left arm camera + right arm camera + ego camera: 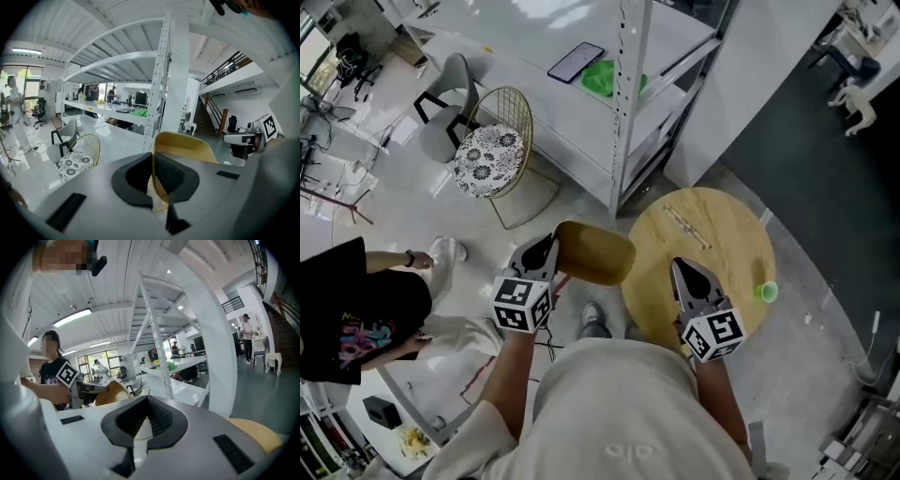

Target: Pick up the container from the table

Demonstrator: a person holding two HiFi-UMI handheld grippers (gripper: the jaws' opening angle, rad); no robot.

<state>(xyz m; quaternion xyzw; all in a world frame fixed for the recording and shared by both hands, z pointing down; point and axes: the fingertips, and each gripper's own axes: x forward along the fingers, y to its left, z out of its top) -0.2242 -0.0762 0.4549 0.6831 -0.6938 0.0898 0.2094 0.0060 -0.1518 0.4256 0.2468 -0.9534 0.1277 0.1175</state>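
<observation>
Left of the round table (pixel 722 234), at nine o'clock, the yellow container (pixel 598 253) hangs pinched in the left gripper (pixel 548 246); the right gripper (pixel 682 267) is closed and empty, so the job looks done.

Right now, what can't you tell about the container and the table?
- Inside of the container: head view shows only its outside; in the left gripper view the body of the left gripper covers its lower part.
- thin item on the table: too small, head view.
- Table's near edge: head view, behind the right gripper.
</observation>
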